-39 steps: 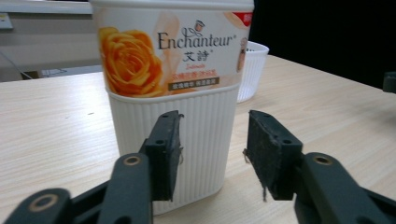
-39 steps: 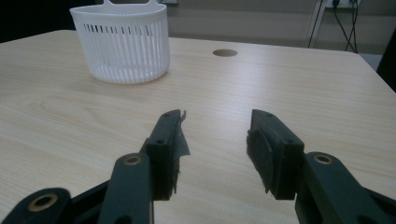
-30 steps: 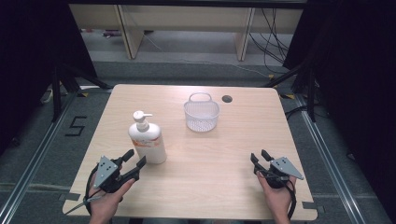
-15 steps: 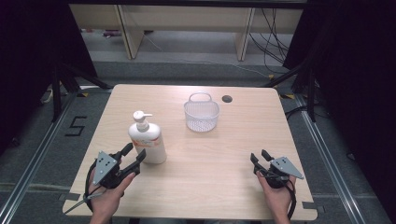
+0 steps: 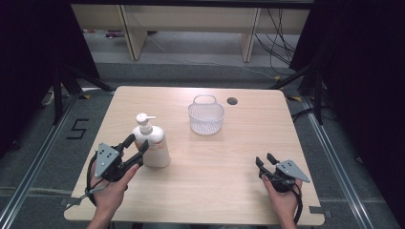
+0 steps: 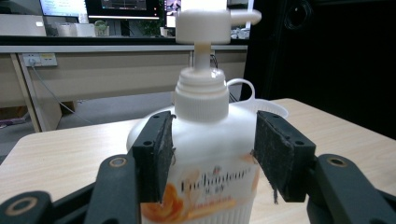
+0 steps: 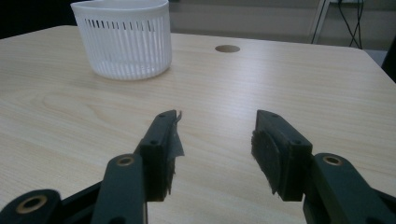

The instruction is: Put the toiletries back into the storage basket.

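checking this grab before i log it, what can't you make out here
- Pump bottle: base cut off by the bottom edge of the left gripper view; its label is partly behind the left gripper.
- Whether the pads press the bottle: unclear.
- Basket contents: too small in the high view.

Light wooden table (image 5: 229,181) with a bottle and a basket on it

A white pump bottle (image 5: 154,143) stands upright left of the middle, toward the near side. A white slotted basket (image 5: 206,116) with a handle sits farther back, around the middle, well apart from the bottle. Just right of the basket, a round cable hole (image 5: 232,101) opens in the tabletop near the far edge.
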### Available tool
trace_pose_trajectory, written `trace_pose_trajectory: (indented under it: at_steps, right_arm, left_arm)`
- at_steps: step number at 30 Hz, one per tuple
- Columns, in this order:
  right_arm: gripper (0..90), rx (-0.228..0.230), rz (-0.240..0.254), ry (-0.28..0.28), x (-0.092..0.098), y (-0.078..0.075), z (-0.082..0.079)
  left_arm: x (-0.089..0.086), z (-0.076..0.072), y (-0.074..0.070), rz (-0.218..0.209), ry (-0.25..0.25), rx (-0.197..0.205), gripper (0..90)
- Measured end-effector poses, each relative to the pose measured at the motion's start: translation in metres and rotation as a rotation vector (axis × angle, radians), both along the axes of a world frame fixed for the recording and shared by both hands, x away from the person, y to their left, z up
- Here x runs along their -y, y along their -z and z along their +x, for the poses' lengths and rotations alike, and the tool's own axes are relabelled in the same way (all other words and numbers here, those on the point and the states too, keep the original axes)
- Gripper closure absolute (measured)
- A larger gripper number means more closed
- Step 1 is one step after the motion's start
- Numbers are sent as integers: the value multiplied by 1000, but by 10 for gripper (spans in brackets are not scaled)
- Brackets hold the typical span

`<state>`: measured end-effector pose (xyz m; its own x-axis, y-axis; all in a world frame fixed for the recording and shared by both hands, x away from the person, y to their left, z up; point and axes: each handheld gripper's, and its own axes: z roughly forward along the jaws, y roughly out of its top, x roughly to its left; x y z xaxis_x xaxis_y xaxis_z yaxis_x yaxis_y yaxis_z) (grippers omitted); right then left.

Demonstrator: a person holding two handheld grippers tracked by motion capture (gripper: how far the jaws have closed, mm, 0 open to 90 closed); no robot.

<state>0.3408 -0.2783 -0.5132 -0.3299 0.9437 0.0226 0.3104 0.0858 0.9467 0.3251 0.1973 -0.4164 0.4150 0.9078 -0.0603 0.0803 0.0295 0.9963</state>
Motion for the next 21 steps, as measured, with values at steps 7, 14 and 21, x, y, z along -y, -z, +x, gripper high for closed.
trace_pose_trajectory:
  at_steps: [7,14,21]
  right_arm:
    - [499,9,19,-12,0,1,1]
    - [498,14,16,-8,0,1,1]
    - [496,5,6,-9,1,0,1]
  left_arm:
    - [5,11,-14,-3,-6,7,469]
    - [8,19,-22,-2,-26,4,470]
    - [9,25,-28,-14,-41,1,471]
